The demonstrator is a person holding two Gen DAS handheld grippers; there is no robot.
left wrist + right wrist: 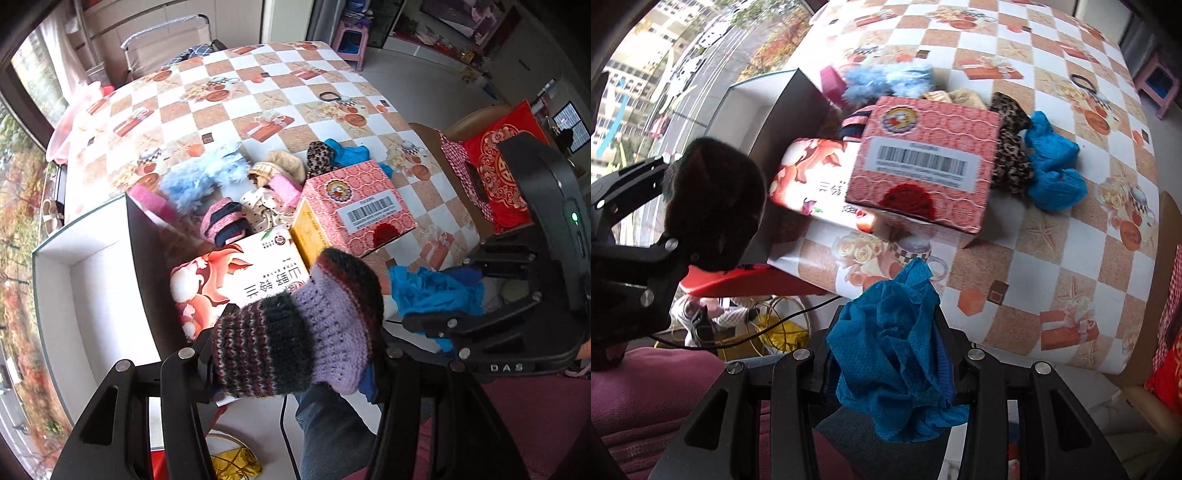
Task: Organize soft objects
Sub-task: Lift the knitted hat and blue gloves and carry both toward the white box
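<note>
Checkered table (258,85), window (22,177), daylight

Count taken relative to the pink barcode box (360,206). Boxes: three, namely the pink barcode box, one floral box (240,273) touching its left side, and one open white box (92,266) further left. Blue crumpled covers: two, one (1052,162) on the table beyond the pink box's right side and one (894,350) nearer the camera. Fluffy light-blue items behind it: one (207,175). Leopard-print items behind it: one (319,157). Black hair ties far behind it: one (330,96). Striped knitted items in front of it: one (299,332).
</note>
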